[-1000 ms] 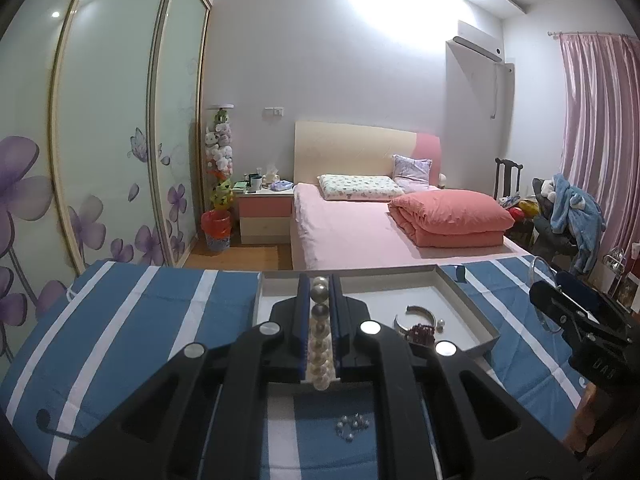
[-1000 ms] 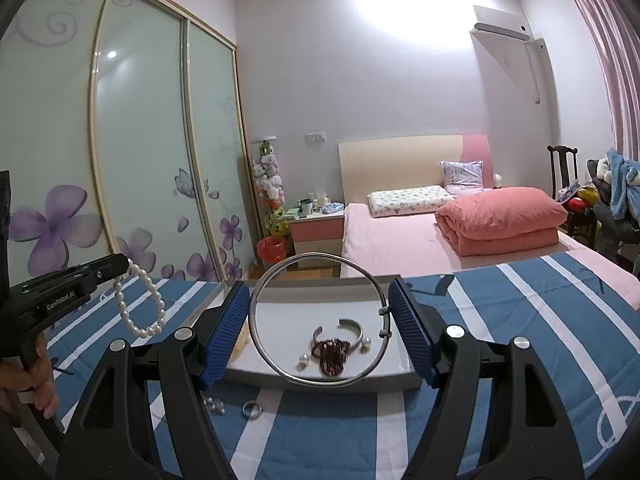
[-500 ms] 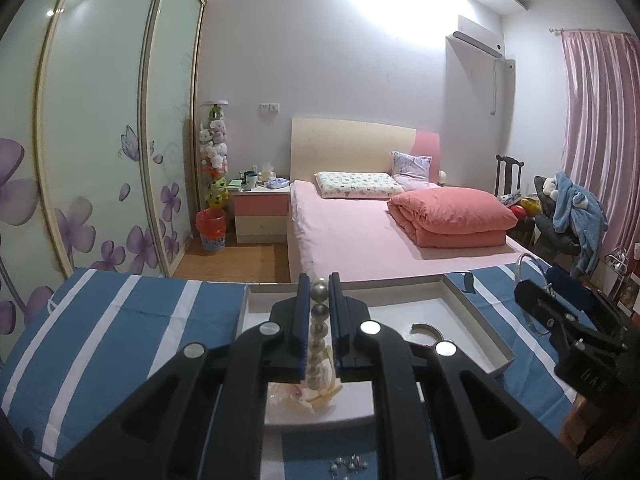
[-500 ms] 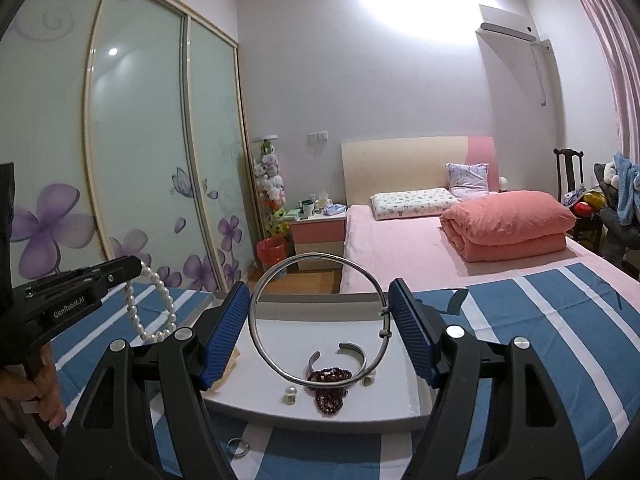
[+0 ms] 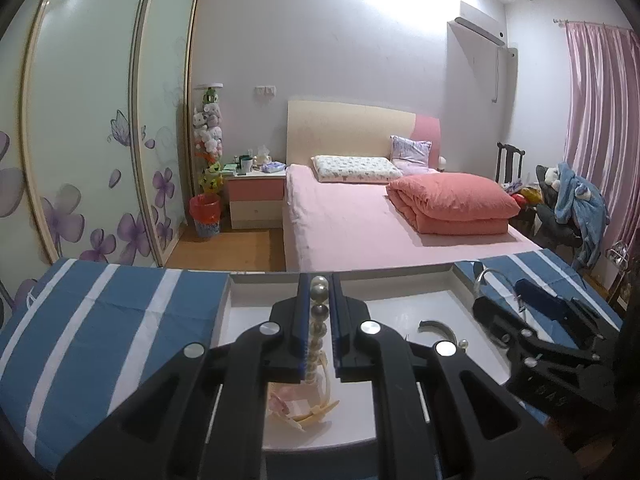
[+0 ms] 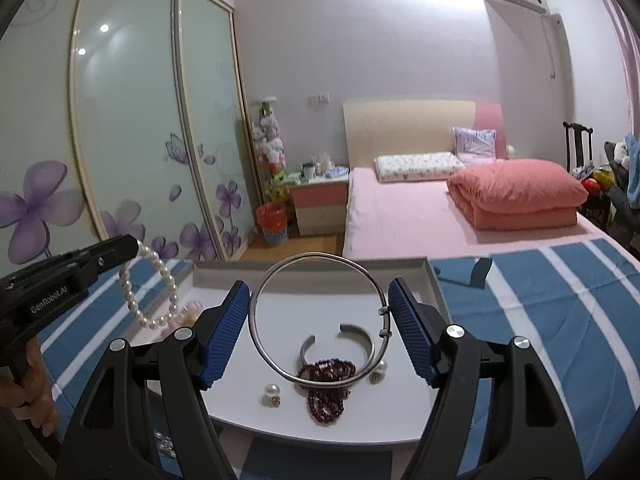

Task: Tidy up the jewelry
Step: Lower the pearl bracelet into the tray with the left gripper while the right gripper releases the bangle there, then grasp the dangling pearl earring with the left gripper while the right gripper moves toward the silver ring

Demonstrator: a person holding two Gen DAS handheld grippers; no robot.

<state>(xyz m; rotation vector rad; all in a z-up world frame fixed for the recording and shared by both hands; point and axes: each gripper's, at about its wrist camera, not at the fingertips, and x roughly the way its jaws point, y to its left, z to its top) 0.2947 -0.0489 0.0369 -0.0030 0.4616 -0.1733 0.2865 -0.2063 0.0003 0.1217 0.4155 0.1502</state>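
Note:
My left gripper (image 5: 319, 292) is shut on a pearl bracelet (image 5: 318, 320); in the right wrist view the pearl bracelet (image 6: 150, 292) hangs as a loop from its tip over the left part of the white tray (image 6: 434, 284). Over the tray's middle my right gripper (image 6: 320, 312) is shut on a thin silver bangle (image 6: 316, 258), held upright between the blue pads. On the tray floor lie an open silver cuff (image 6: 340, 338), a dark red bead bracelet (image 6: 326, 384), pearl earrings (image 6: 272, 392) and a pink and cream hair clip (image 5: 300, 404).
The tray (image 5: 460, 280) rests on a blue and white striped cloth (image 6: 560, 300). A small item (image 6: 164, 446) lies on the cloth by the tray's near edge. Beyond are a pink bed (image 5: 380, 220), a wardrobe with flower doors (image 6: 120, 140) and a hand (image 6: 32, 392) on the left gripper's handle.
Both grippers have moved forward and lower over the tray, each still holding its piece. The tray fills more of both views, and the loose items on the cloth have slid out of the left view.

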